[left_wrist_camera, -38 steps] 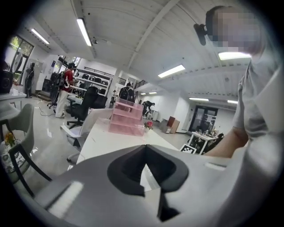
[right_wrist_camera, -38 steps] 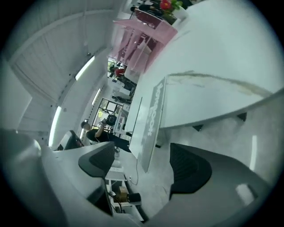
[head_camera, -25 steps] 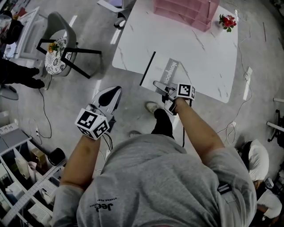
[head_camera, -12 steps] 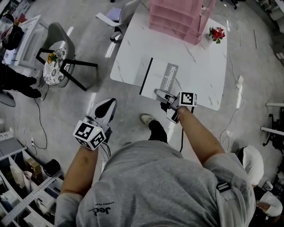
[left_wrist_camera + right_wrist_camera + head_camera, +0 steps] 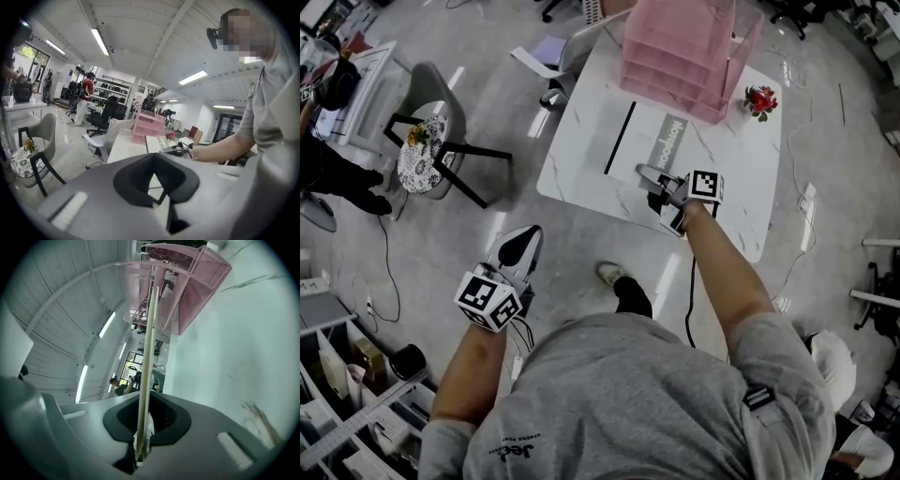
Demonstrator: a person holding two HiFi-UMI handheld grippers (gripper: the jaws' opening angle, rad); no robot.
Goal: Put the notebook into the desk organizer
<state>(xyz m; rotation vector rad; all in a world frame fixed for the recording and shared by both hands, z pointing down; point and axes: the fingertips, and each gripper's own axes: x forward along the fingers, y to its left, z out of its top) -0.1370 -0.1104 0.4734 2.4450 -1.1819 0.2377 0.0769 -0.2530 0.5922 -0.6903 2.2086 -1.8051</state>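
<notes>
A white notebook [image 5: 649, 141] with a black spine and a grey title band is held over the white marble table [image 5: 581, 159], just short of the pink tiered desk organizer [image 5: 680, 52]. My right gripper [image 5: 649, 174] is shut on the notebook's near edge. In the right gripper view the notebook [image 5: 148, 357] runs edge-on from the jaws up to the organizer [image 5: 183, 282]. My left gripper [image 5: 521, 246] hangs off the table over the floor, jaws together and empty. Its own view shows the organizer [image 5: 149, 127] and the right gripper [image 5: 176, 149] far ahead.
A small pot of red flowers [image 5: 758, 101] stands on the table right of the organizer. A grey chair [image 5: 441, 141] with a patterned round seat stands on the floor to the left. Shelving [image 5: 337, 394] fills the lower left. Cables run across the floor on the right.
My right gripper has carried the notebook from the table's near edge across it toward the pink organizer. The left gripper has stayed low over the floor.
</notes>
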